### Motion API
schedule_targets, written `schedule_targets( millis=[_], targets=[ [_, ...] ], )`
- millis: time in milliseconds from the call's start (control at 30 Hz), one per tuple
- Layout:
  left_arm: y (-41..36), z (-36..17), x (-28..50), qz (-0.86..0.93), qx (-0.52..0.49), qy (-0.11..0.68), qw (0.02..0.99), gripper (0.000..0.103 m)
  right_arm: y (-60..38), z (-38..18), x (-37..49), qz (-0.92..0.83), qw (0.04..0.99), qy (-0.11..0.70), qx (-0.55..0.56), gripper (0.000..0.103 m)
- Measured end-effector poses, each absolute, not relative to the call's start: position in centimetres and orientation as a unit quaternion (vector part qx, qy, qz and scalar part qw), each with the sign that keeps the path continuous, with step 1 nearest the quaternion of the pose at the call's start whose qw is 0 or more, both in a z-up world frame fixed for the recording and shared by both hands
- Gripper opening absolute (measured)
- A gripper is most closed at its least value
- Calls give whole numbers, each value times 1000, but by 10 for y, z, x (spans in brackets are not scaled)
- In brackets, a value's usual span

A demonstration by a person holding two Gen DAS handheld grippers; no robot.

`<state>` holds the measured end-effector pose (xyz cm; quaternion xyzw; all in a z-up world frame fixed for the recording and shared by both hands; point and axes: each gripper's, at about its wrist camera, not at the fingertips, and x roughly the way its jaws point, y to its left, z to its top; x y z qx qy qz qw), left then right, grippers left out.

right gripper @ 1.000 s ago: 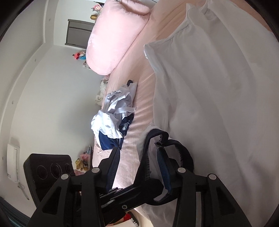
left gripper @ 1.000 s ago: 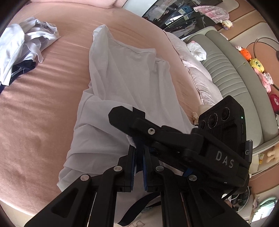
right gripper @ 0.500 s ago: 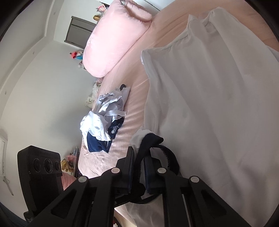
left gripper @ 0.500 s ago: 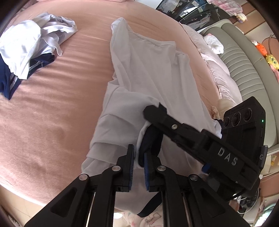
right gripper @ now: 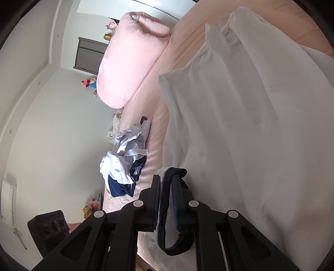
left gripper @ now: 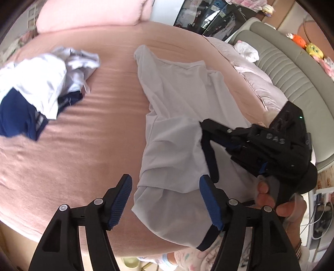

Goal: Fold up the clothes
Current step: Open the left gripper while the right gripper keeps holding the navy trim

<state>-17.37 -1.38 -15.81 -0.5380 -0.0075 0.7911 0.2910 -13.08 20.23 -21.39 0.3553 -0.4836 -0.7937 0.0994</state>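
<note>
Left wrist view
Claws seen: two. The left claw [left gripper: 165, 200] is spread wide with nothing between its blue pads; the right claw [left gripper: 205, 133] reaches in from the right, and a hand [left gripper: 271, 200] grips its handle.
Garments: one white garment [left gripper: 179, 125] with a navy trim [left gripper: 210, 158], laid lengthwise on the bed, plus one heap of clothes [left gripper: 39, 89], white and navy, well apart to its left.
Where the garment lies: its near end reaches the bed's edge, between and beyond the left claw's fingers; the right claw's tips meet it at the navy trim.
Surface: a bed [left gripper: 94, 146] under a smooth pink sheet.
Room: one pink pillow [left gripper: 94, 14] at the head; a grey padded bench [left gripper: 292, 77] along the right side with several soft toys [left gripper: 313, 48] on it; a pale quilt [left gripper: 250, 81] bunched between bed and bench.

Right wrist view
Claws seen: one whole. The right claw [right gripper: 166, 187] is closed tight on the navy trim [right gripper: 177, 210] and white hem of the garment; the left claw's black body [right gripper: 50, 227] shows at lower left.
Garments: the white garment [right gripper: 250, 129] fills the right half; the heap of clothes [right gripper: 127, 158] lies beside it, not touching.
Surface: the pink bed [right gripper: 158, 100].
Room: one pink pillow [right gripper: 129, 60], white walls [right gripper: 52, 125], a grey cabinet [right gripper: 87, 56], a wall panel [right gripper: 8, 202].
</note>
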Motion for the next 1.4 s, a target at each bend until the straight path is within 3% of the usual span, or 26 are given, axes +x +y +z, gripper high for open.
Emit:
schedule_targets(
  millis=[233,300,367,467,633,700,733,767,967,1200,1300,1400],
  targets=[
    [-14,-173,-168,795,-541,40,272,65,199,-214,-132,-781,123,-489,369,11],
    [-14,-171,-167,800,-530,40,277,65,195,-218,-132,-770,128,-494,383,19],
    [-13,-172,-168,803,-525,40,279,65,191,-220,-131,-762,136,-494,395,40],
    [-9,-178,-170,802,-525,49,281,65,179,-217,-130,-760,156,-475,414,51],
    [-7,-181,-169,796,-526,51,295,65,157,-214,-133,-778,160,-415,443,54],
    [-7,-181,-169,800,-522,59,292,65,154,-212,-134,-788,155,-398,443,51],
    [-7,-181,-169,801,-520,62,292,65,152,-212,-135,-792,152,-389,445,32],
    [-7,-180,-168,802,-516,64,294,65,151,-211,-135,-798,142,-378,448,4],
    [-6,-177,-163,814,-485,77,312,65,168,-205,-134,-788,173,-454,378,4],
    [0,-176,-169,843,-430,35,320,63,189,-205,-132,-756,216,-532,315,4],
    [5,-181,-174,836,-438,25,328,32,191,-210,-131,-754,198,-533,328,4],
    [3,-182,-176,834,-445,10,325,24,191,-214,-130,-747,193,-542,334,6]
  ],
)
